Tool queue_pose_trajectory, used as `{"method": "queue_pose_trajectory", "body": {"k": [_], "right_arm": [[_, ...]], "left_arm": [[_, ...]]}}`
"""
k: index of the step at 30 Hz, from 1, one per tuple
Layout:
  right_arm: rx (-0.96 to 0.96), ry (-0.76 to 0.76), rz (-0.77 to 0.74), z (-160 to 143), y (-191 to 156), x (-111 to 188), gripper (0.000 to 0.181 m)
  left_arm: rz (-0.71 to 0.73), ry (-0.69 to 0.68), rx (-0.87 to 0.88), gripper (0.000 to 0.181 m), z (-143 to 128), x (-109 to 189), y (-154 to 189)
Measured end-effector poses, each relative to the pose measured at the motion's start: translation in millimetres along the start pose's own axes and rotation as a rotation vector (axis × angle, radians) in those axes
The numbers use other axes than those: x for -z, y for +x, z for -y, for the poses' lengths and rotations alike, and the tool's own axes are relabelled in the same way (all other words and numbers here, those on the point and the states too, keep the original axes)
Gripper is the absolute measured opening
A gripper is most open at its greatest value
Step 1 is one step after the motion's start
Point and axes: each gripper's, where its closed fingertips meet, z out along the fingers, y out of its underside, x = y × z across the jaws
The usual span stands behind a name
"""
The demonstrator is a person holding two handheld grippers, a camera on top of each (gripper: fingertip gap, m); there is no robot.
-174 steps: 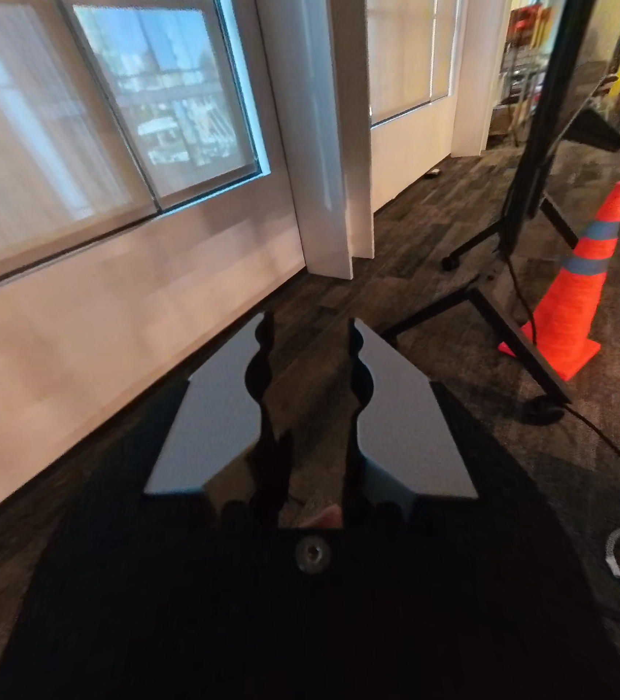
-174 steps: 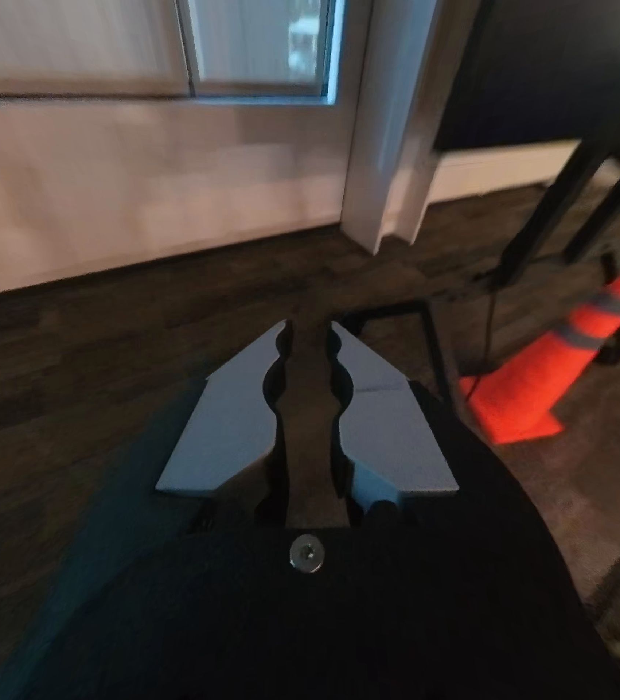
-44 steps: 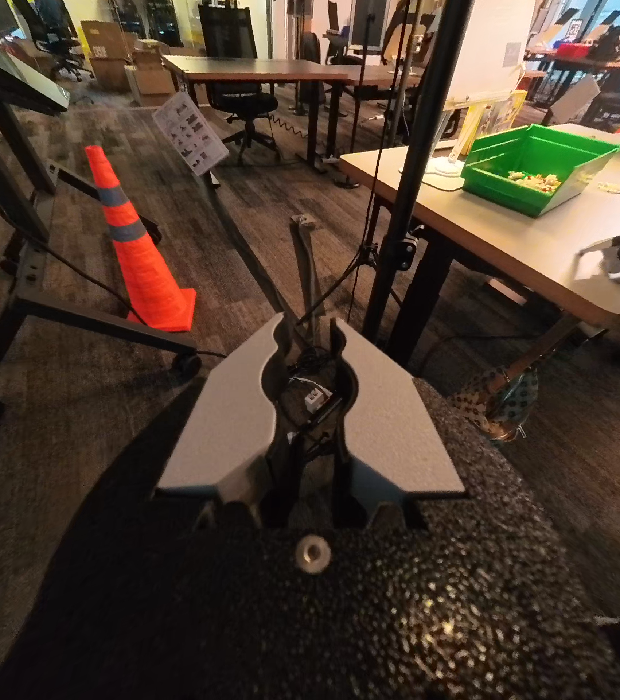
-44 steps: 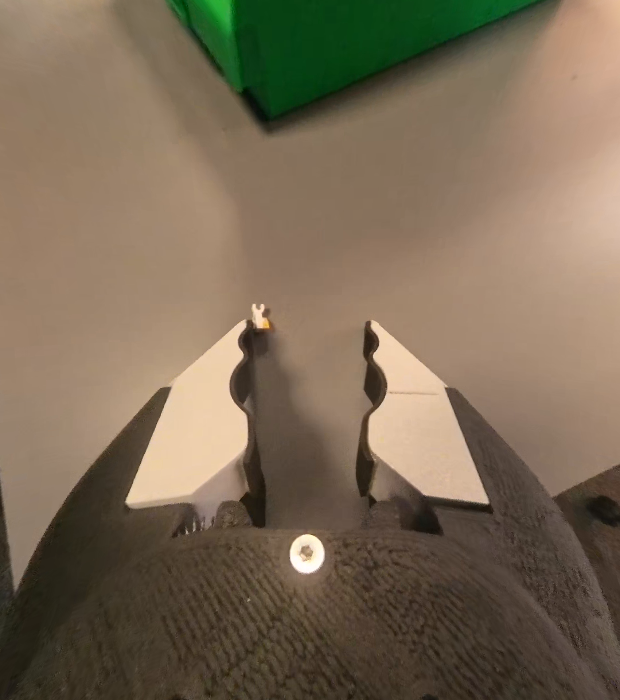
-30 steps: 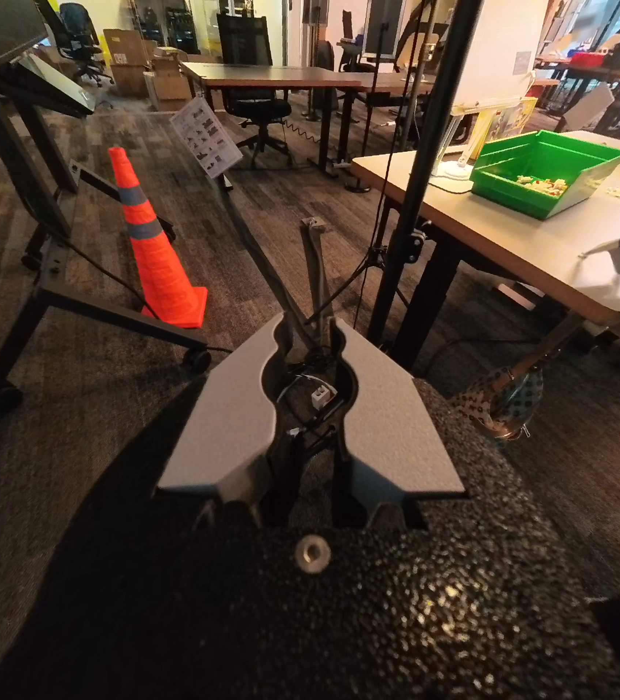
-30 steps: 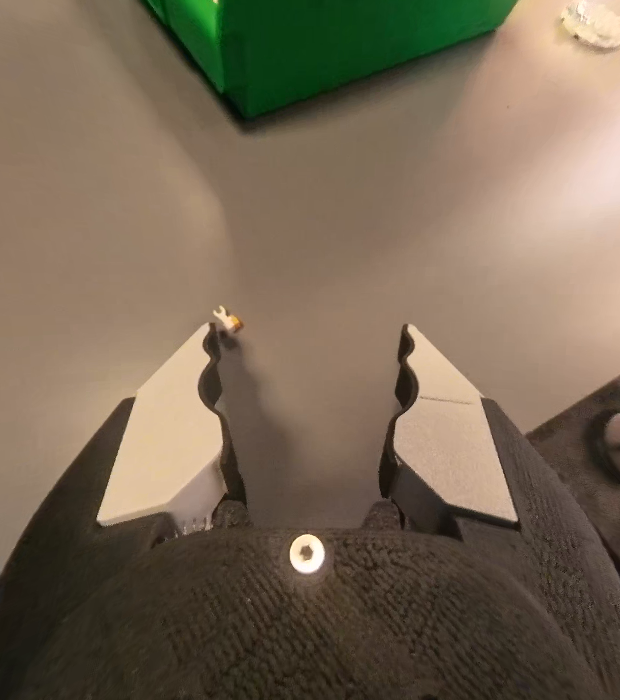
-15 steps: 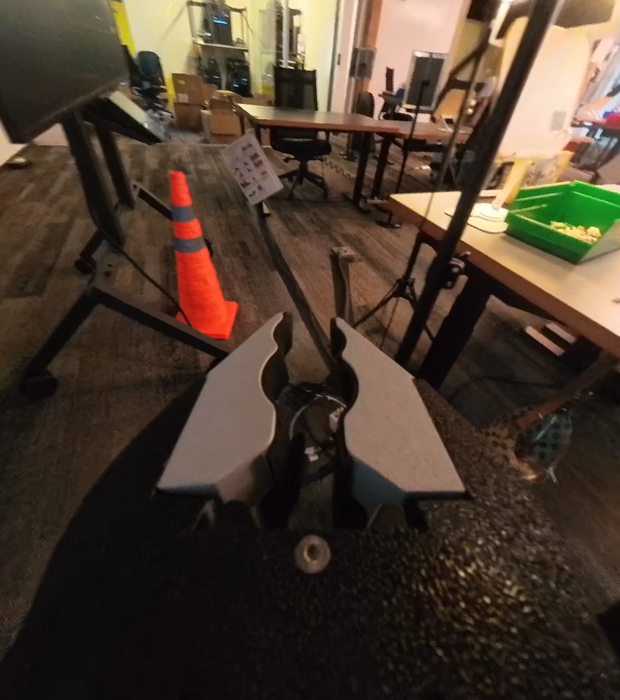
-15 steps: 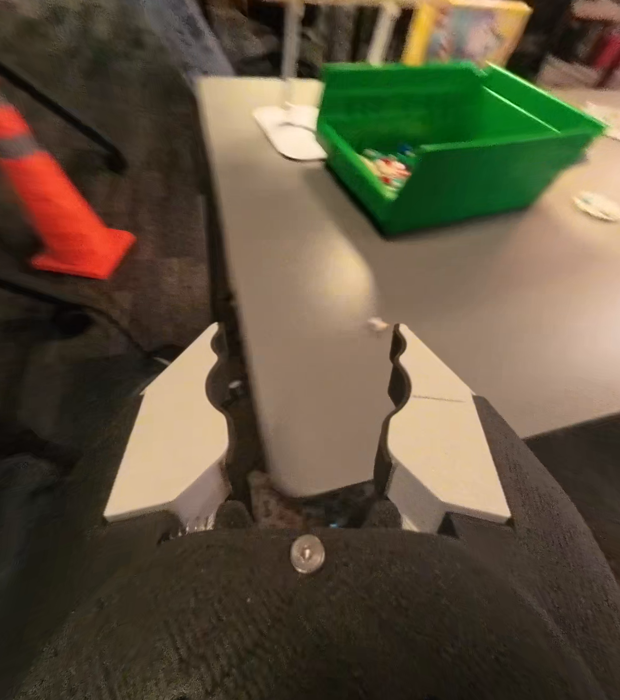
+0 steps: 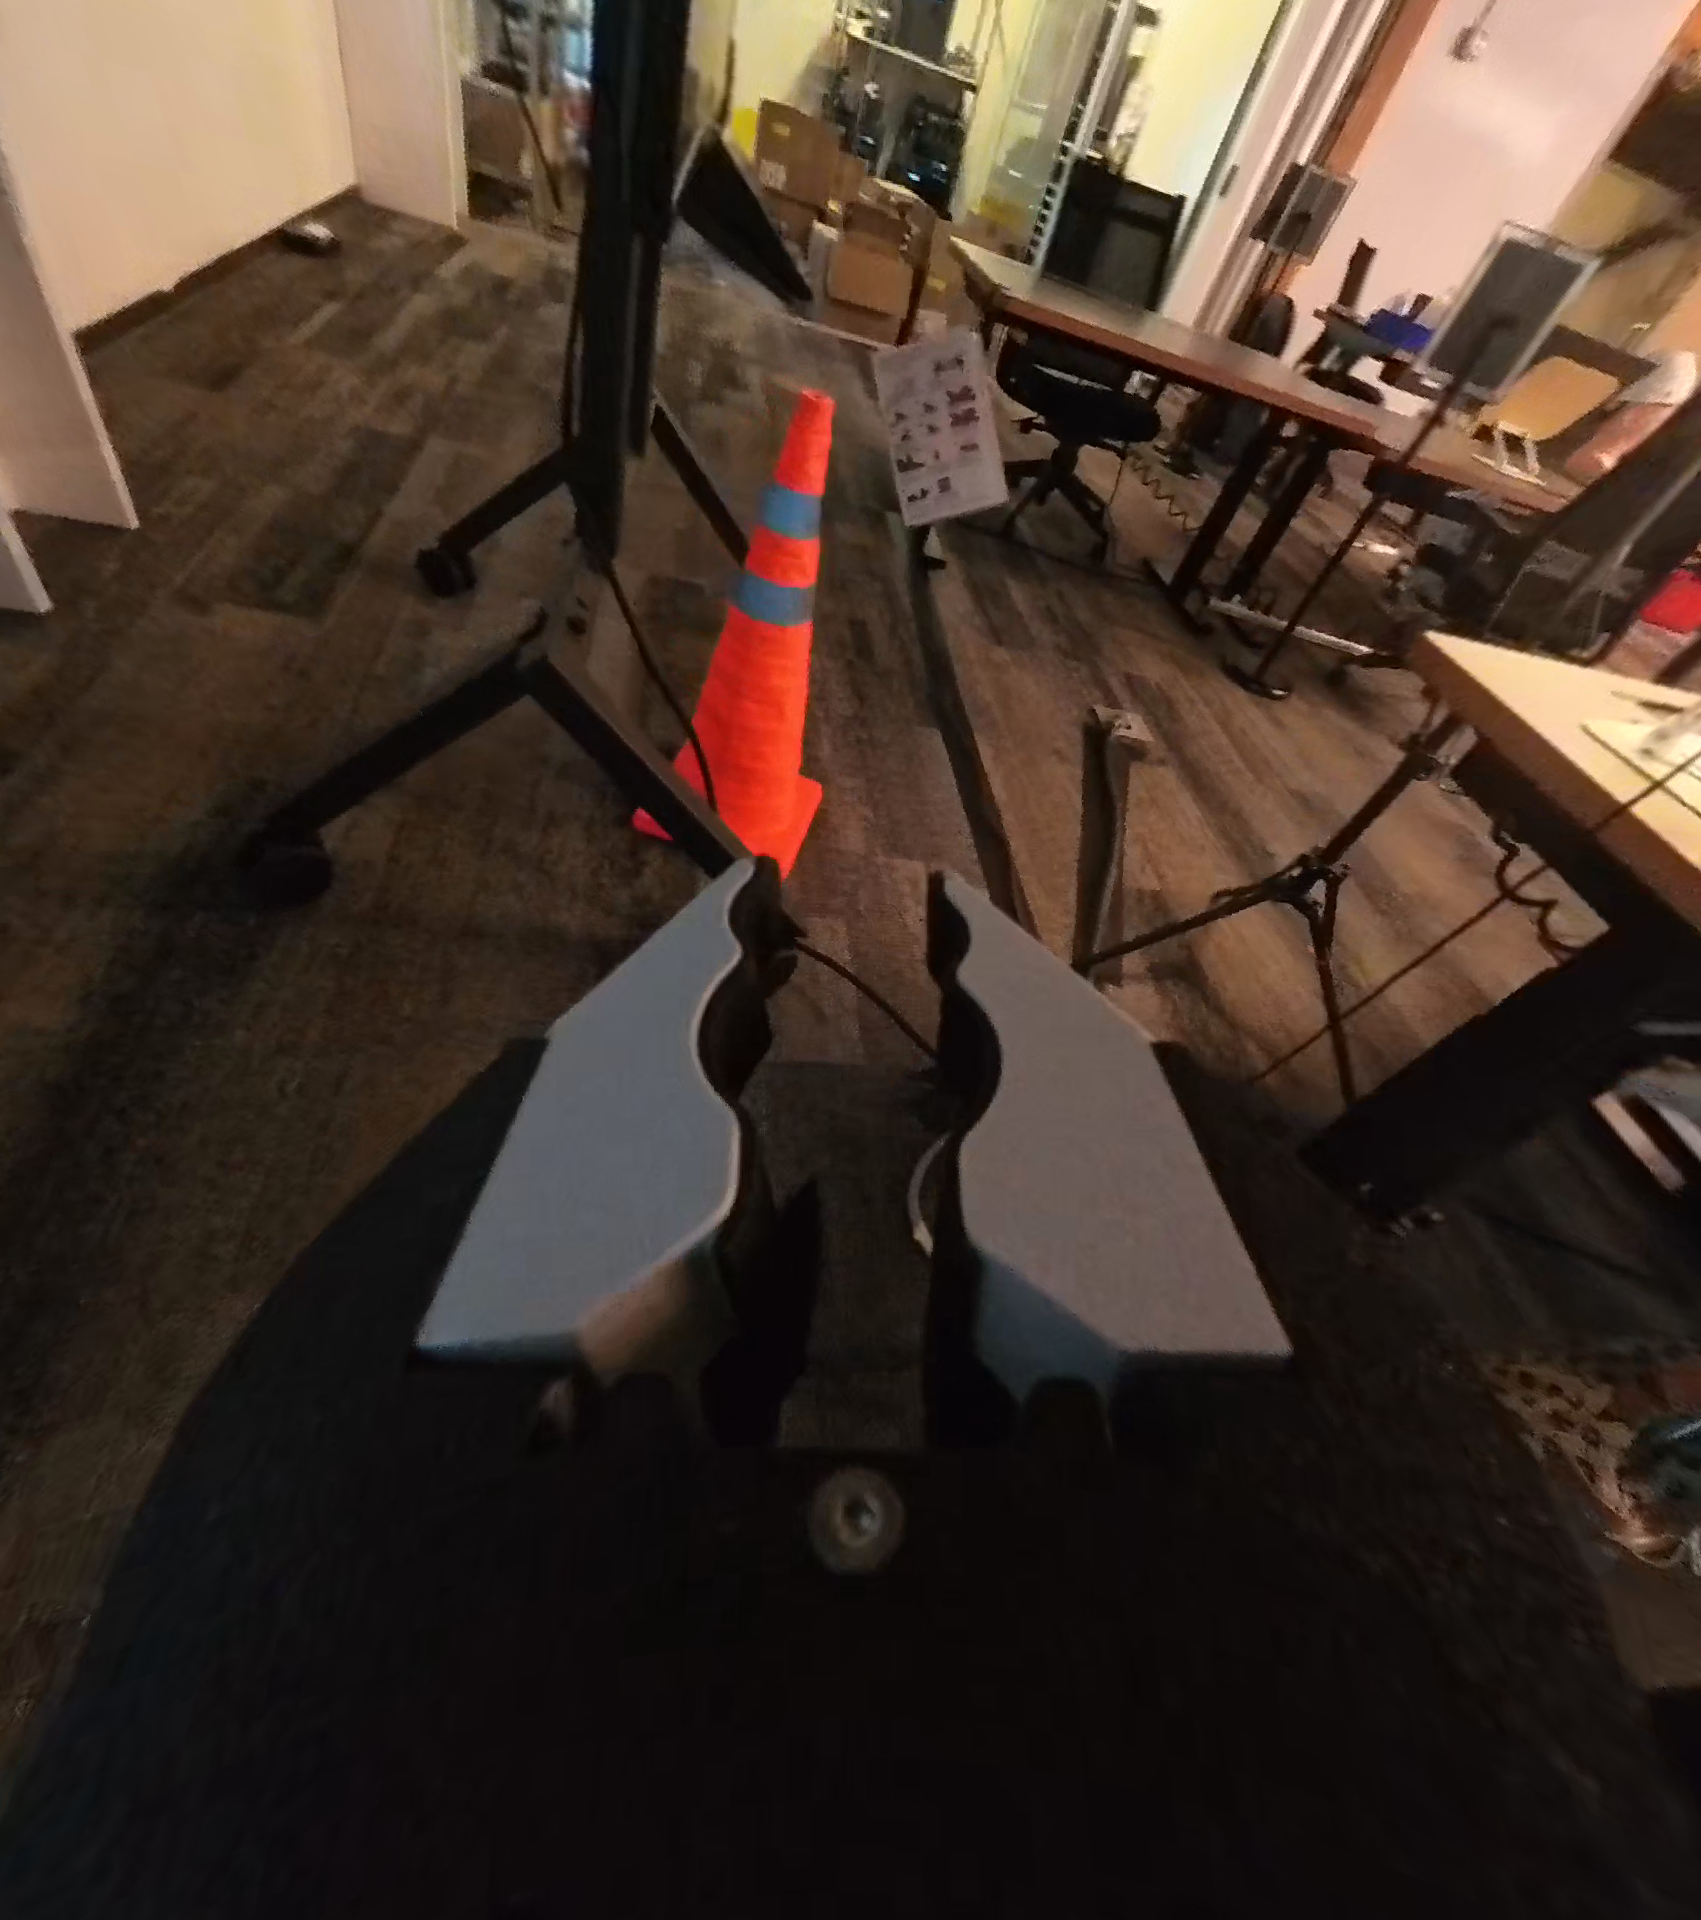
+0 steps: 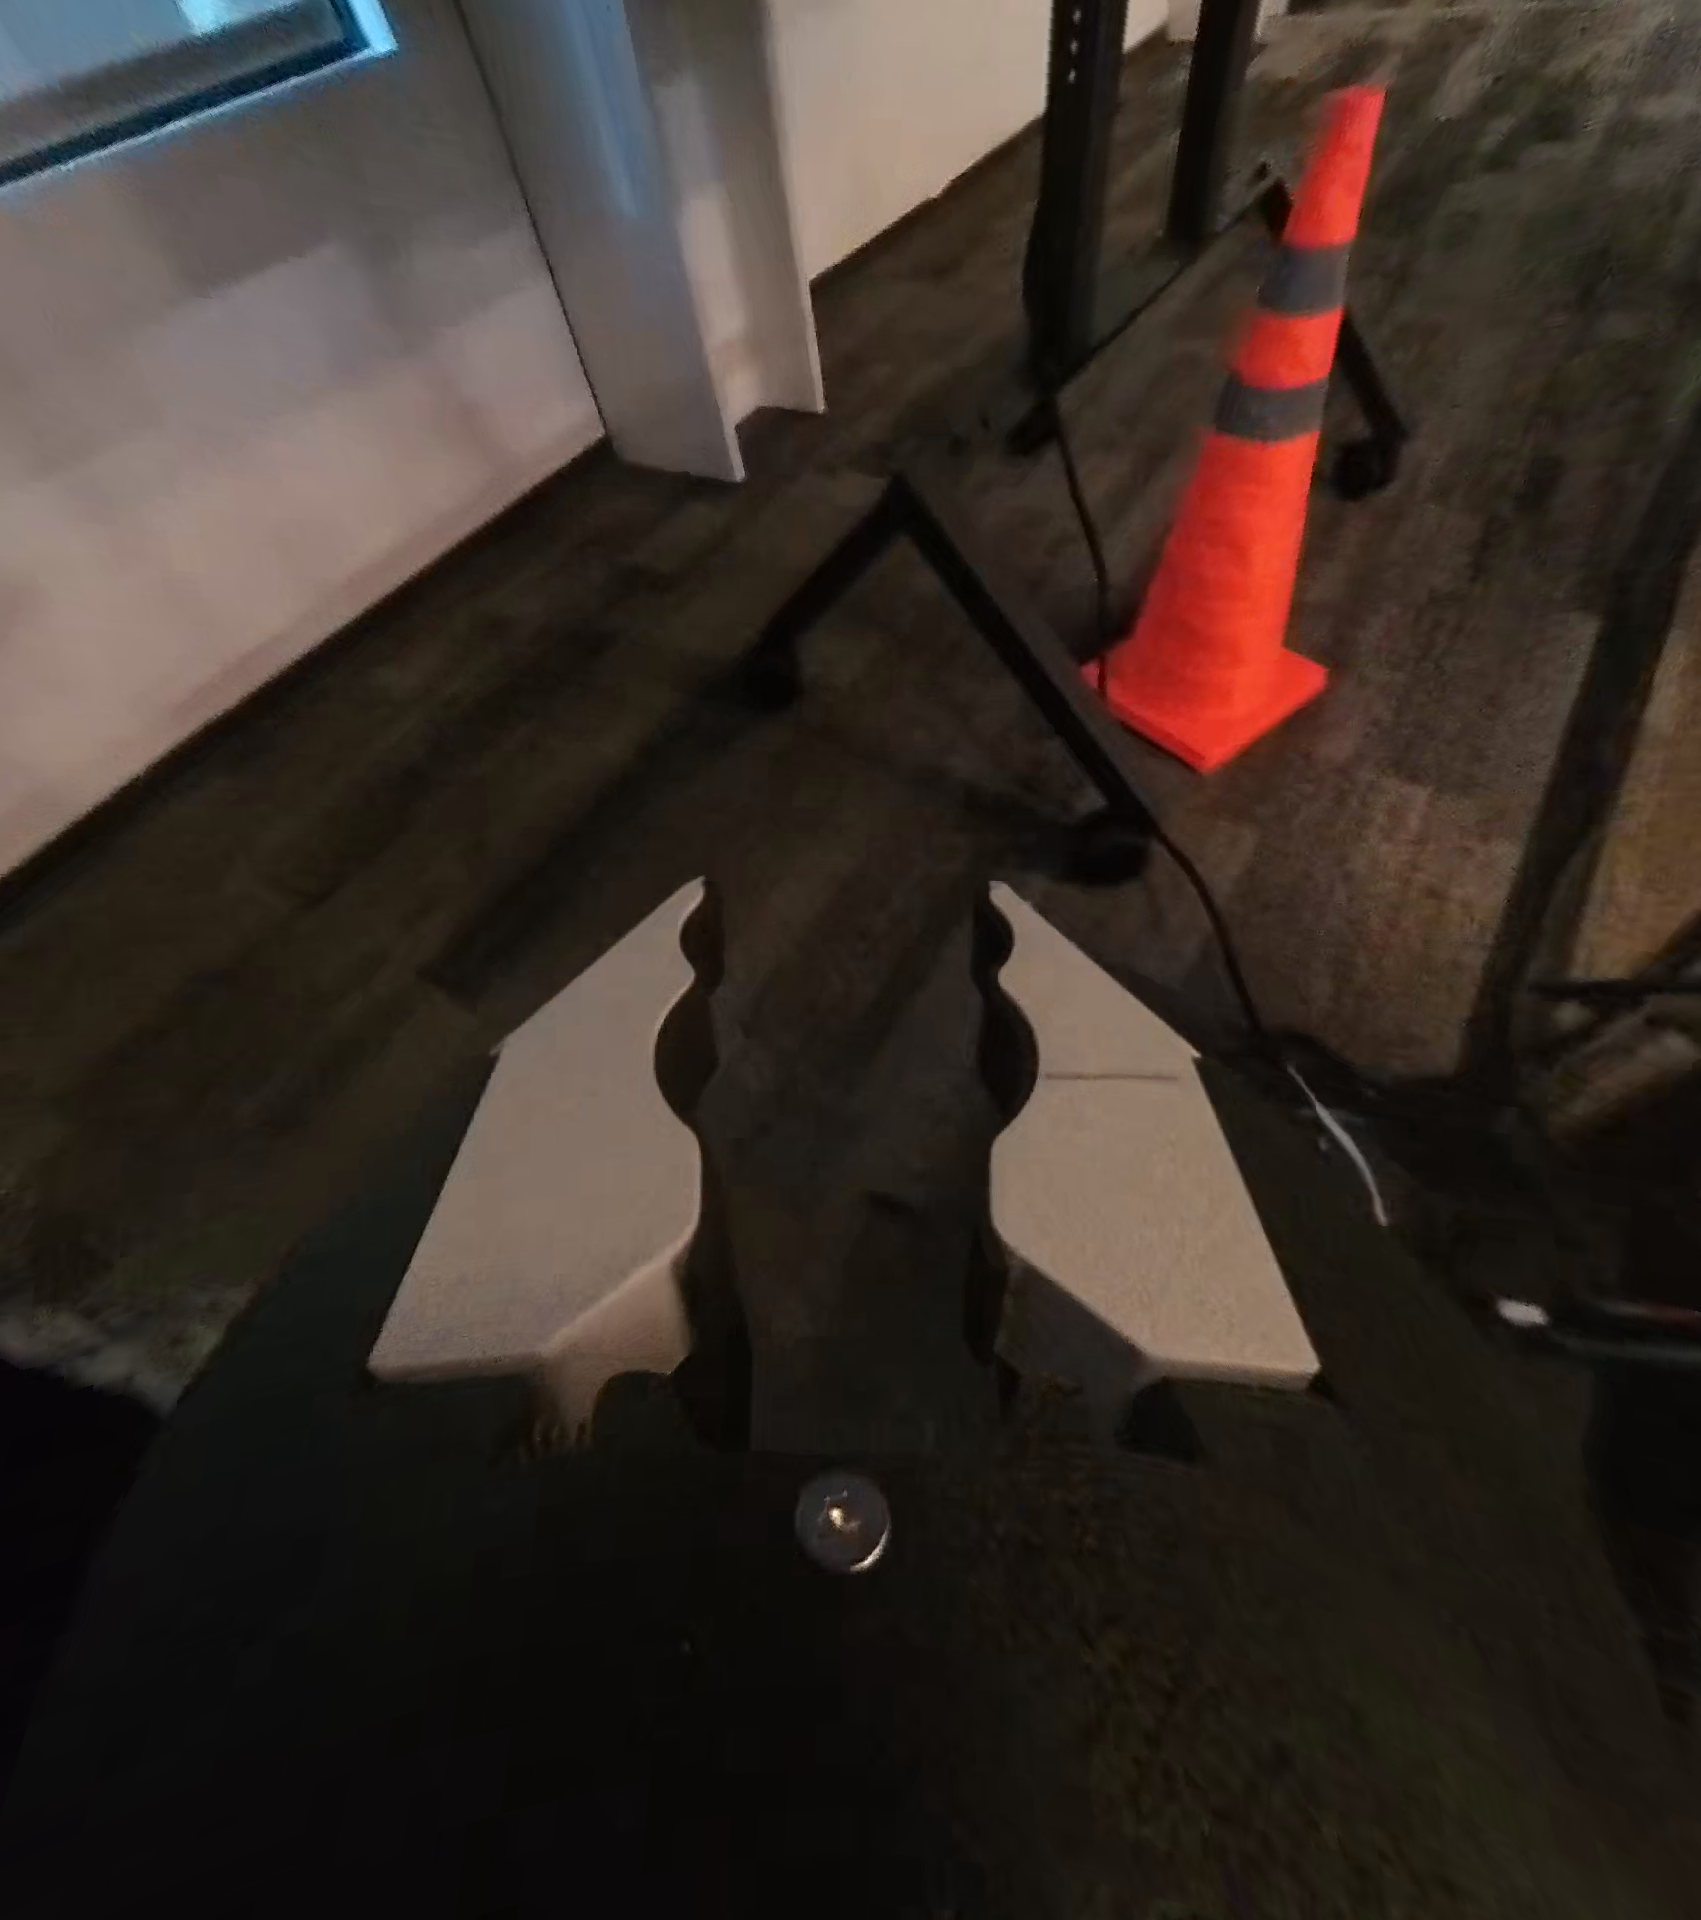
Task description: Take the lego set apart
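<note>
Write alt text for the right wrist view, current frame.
The right gripper, jaws open and empty, points down at dark carpet, with no lego in sight. An orange traffic cone with grey bands stands ahead to the right beside a black wheeled stand; a white wall runs along the left.

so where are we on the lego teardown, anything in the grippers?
Nothing looks done from here: no lego set shows in either view. In hand: nothing; the left gripper and the right gripper are both open and empty, pointing at floor with an orange cone ahead. Only a table edge shows at right in the left wrist view. Left: the whole disassembly, as far as these views show.
</note>
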Motion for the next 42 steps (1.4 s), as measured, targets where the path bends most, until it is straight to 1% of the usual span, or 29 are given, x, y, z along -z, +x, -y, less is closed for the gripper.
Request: {"method": "queue_pose_trajectory", "body": {"k": [3, 5, 7, 9, 11, 13, 15, 17, 20, 22, 24, 27, 28, 29, 31, 33, 36, 38, 39, 41, 42], "right_arm": [[-0.016, 0.036, -0.051, 40.4, -4.9, -73.9, 0.044], [-0.056, 0.066, -0.052, 69.4, -9.8, -116.5, 0.040], [-0.093, 0.086, -0.044, 97.0, -12.9, -149.4, 0.040], [-0.113, 0.122, -0.048, 123.1, -11.1, -169.9, 0.039], [-0.102, 0.163, -0.079, 143.6, -2.1, -180.8, 0.036], [-0.029, 0.192, -0.126, 159.2, 14.0, -187.7, 0.034], [0.049, 0.185, -0.167, 169.7, 36.4, -195.2, 0.033], [0.075, 0.181, -0.213, 179.4, 66.9, -203.4, 0.033], [0.062, 0.196, -0.310, 193.4, 126.4, -215.5, 0.034], [0.059, 0.221, -0.389, 202.2, 173.1, -224.4, 0.035], [0.053, 0.240, -0.451, 212.5, 222.7, -238.0, 0.036], [0.118, 0.226, -0.511, 232.2, 300.2, -261.8, 0.049], [0.142, 0.209, -0.550, 238.4, 328.7, -266.6, 0.050], [0.142, 0.175, -0.581, 243.0, 355.4, -270.6, 0.050], [0.119, 0.109, -0.583, 252.7, 396.5, -277.9, 0.050], [0.115, 0.116, -0.585, 268.5, 431.7, -282.4, 0.049], [0.029, 0.121, -0.621, 279.9, 483.6, -291.5, 0.047], [-0.013, 0.116, -0.693, 280.2, 520.3, -297.2, 0.045], [-0.022, 0.108, -0.748, 279.3, 540.2, -298.9, 0.040], [-0.041, 0.095, -0.845, 279.0, 579.2, -304.0, 0.030], [-0.054, 0.099, -0.871, 281.0, 597.7, -309.6, 0.028]], "left_arm": [[-0.075, -0.063, -0.014, 0.031, 14.7, -45.9, -38.4], [-0.207, -0.124, -0.023, 0.034, 29.2, -79.4, -44.3], [-0.351, -0.191, -0.052, 0.035, 41.7, -110.2, -39.4], [-0.469, -0.256, -0.105, 0.035, 48.6, -138.3, -28.9], [-0.567, -0.289, -0.150, 0.035, 54.4, -165.1, -11.0], [-0.668, -0.294, -0.207, 0.035, 56.8, -191.9, 15.1], [-0.752, -0.288, -0.283, 0.035, 55.3, -221.8, 45.0], [-0.830, -0.261, -0.353, 0.032, 56.0, -254.2, 79.5], [-0.927, -0.135, -0.474, 0.030, 66.6, -312.8, 135.6], [-0.966, -0.033, -0.601, 0.027, 75.9, -362.5, 172.0], [-0.971, 0.045, -0.677, 0.028, 89.1, -419.8, 207.5], [-1.037, 0.113, -0.662, 0.037, 113.5, -502.0, 264.8], [-1.050, 0.107, -0.623, 0.037, 121.5, -528.9, 281.0], [-1.058, 0.063, -0.567, 0.040, 127.2, -553.7, 295.0], [-1.115, -0.053, -0.489, 0.051, 133.0, -589.8, 319.4], [-1.173, -0.109, -0.496, 0.052, 135.4, -619.9, 334.4], [-1.152, -0.116, -0.586, 0.046, 139.0, -677.0, 339.6], [-1.145, -0.122, -0.639, 0.041, 141.2, -715.8, 341.6], [-1.132, -0.130, -0.668, 0.039, 141.7, -737.8, 341.7], [-1.052, -0.157, -0.730, 0.025, 142.7, -791.8, 338.3], [-0.996, -0.163, -0.757, 0.018, 145.2, -822.3, 336.0]]}}
